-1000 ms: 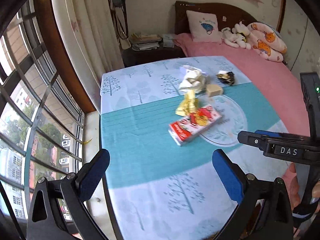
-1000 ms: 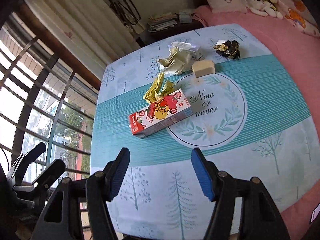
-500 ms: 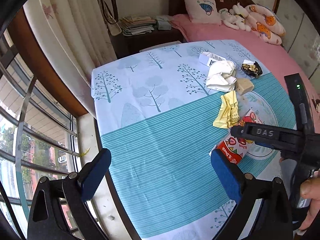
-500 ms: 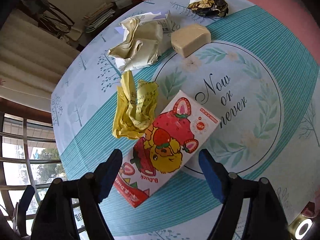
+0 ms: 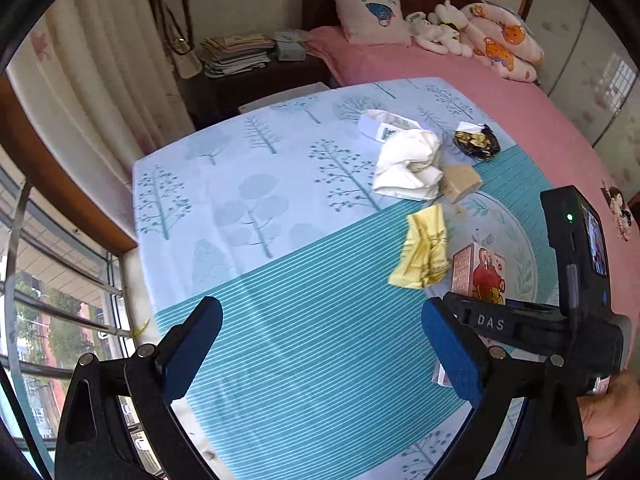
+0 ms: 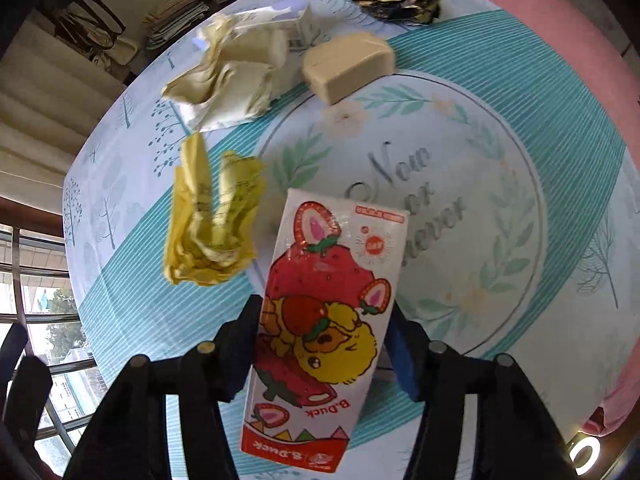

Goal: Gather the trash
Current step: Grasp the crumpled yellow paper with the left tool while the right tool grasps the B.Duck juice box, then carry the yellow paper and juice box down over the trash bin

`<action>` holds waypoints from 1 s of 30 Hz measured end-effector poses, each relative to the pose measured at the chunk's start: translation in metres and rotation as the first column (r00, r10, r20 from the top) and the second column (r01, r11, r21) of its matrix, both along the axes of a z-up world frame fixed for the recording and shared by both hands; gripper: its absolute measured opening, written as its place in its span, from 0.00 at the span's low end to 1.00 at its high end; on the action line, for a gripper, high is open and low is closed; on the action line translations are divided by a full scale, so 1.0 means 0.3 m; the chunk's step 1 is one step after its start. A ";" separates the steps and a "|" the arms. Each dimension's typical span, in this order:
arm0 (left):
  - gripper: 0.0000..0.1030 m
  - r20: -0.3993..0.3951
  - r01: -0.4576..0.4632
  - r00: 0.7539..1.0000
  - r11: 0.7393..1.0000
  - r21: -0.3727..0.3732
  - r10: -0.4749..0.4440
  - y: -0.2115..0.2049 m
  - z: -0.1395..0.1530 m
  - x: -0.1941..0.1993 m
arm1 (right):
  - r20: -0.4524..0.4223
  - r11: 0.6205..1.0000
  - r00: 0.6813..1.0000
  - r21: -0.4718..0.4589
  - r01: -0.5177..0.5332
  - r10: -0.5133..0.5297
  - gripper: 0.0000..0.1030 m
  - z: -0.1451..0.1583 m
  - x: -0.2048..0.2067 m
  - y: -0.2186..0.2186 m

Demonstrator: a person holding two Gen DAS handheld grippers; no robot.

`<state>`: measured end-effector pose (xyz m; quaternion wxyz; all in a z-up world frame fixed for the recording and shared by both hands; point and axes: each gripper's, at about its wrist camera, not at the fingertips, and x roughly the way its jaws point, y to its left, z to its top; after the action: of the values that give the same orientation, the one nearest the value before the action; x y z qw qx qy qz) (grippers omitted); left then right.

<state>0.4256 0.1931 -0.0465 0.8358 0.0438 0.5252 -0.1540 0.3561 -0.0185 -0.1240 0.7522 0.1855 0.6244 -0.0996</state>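
A red-and-white strawberry carton [image 6: 324, 312] lies lengthwise between the fingers of my right gripper [image 6: 324, 344]. The jaws are closing, and both blue pads touch its long sides. In the left wrist view the carton [image 5: 478, 268] stands tilted under that tool's black body [image 5: 520, 322]. Beside it lie a crumpled yellow wrapper [image 6: 212, 224], cream crumpled paper [image 6: 228, 80], a beige block [image 6: 348, 66] and a black-and-gold wrapper [image 6: 400, 0]. My left gripper [image 5: 320, 344] hangs open over the teal stripes, left of the trash, with nothing between its pads.
The patterned cloth [image 5: 260, 200] covers a table that ends near the window [image 5: 48, 300] on the left. A small white box [image 5: 384, 124] lies behind the cream paper. A pink bed [image 5: 440, 72] with pillows and a dark nightstand [image 5: 240, 80] stand beyond.
My right gripper dropped over the strawberry carton, and its jaws narrowed onto the carton's sides. My left gripper sank and shifted left, so the trash now lies to its right.
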 end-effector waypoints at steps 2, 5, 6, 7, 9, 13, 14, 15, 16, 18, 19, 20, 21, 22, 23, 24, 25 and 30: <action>0.96 -0.018 0.025 1.000 1.000 -0.014 -0.026 -0.045 -0.015 0.018 | 0.013 1.000 1.000 -0.013 0.014 -0.013 0.55 0.006 -0.021 -0.048; 0.96 -0.050 0.067 0.996 0.997 -0.028 -0.069 -0.122 -0.050 0.045 | 0.038 0.999 0.999 -0.009 0.033 -0.033 0.55 0.017 -0.049 -0.115; 0.96 -0.061 0.081 0.995 0.996 -0.029 -0.083 -0.150 -0.064 0.054 | 0.046 0.999 0.998 -0.010 0.042 -0.041 0.55 0.023 -0.058 -0.132; 0.96 -0.073 0.096 0.992 0.995 -0.030 -0.098 -0.179 -0.080 0.064 | 0.055 0.999 0.997 -0.010 0.047 -0.046 0.55 0.028 -0.064 -0.152; 0.96 -0.095 0.120 0.988 0.992 -0.025 -0.122 -0.231 -0.110 0.084 | 0.071 0.998 0.996 -0.017 0.055 -0.053 0.55 0.044 -0.070 -0.178; 0.96 -0.124 0.147 0.982 0.989 0.007 -0.145 -0.319 -0.171 0.122 | 0.105 0.998 0.993 -0.027 0.054 -0.051 0.55 0.069 -0.107 -0.208; 0.95 -0.126 0.148 0.981 0.989 0.018 -0.145 -0.334 -0.184 0.131 | 0.104 0.998 0.993 -0.029 0.059 -0.056 0.55 0.076 -0.116 -0.209; 0.91 -0.129 0.151 0.981 0.988 0.032 -0.145 -0.351 -0.197 0.142 | 0.109 0.998 0.992 -0.029 0.059 -0.056 0.55 0.081 -0.127 -0.214; 0.85 -0.139 0.155 0.979 0.987 0.051 -0.147 -0.370 -0.215 0.153 | 0.112 0.998 0.992 -0.027 0.059 -0.056 0.55 0.085 -0.129 -0.213; 0.77 -0.165 0.159 0.976 0.984 0.075 -0.145 -0.396 -0.249 0.172 | 0.118 0.998 0.991 -0.022 0.060 -0.057 0.55 0.090 -0.149 -0.216; 0.72 -0.176 0.160 0.974 0.984 0.079 -0.144 -0.405 -0.264 0.180 | 0.120 0.998 0.991 -0.018 0.059 -0.056 0.55 0.094 -0.165 -0.223; 0.69 -0.187 0.161 0.972 0.984 0.080 -0.144 -0.414 -0.279 0.185 | 0.123 0.998 0.991 -0.016 0.057 -0.055 0.55 0.095 -0.172 -0.226; 0.62 -0.194 0.161 0.971 0.984 0.081 -0.143 -0.420 -0.288 0.187 | 0.128 0.998 0.990 -0.015 0.053 -0.051 0.55 0.097 -0.180 -0.228; 0.49 -0.205 0.162 0.968 0.983 0.082 -0.143 -0.426 -0.301 0.188 | 0.131 0.999 0.990 -0.016 0.051 -0.048 0.55 0.100 -0.189 -0.230; 0.46 -0.212 0.163 0.967 0.983 0.086 -0.142 -0.426 -0.309 0.183 | 0.135 0.999 0.990 -0.014 0.048 -0.046 0.55 0.103 -0.199 -0.234; 0.43 -0.192 0.162 0.971 0.982 0.092 -0.142 -0.431 -0.303 0.178 | 0.138 0.999 0.989 -0.011 0.045 -0.044 0.55 0.104 -0.209 -0.240; 0.39 -0.189 0.163 0.971 0.983 0.087 -0.144 -0.435 -0.301 0.171 | 0.140 0.999 0.989 -0.007 0.042 -0.041 0.55 0.105 -0.216 -0.244; 0.34 -0.165 0.126 0.980 0.989 0.076 -0.112 -0.425 -0.261 0.115 | 0.148 0.999 0.988 0.018 0.029 -0.032 0.54 0.109 -0.236 -0.259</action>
<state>0.4603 0.0655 -0.1249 0.7774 0.0985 0.5934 -0.1841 0.2852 -0.0962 -0.0913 0.7935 0.2078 0.5646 -0.0920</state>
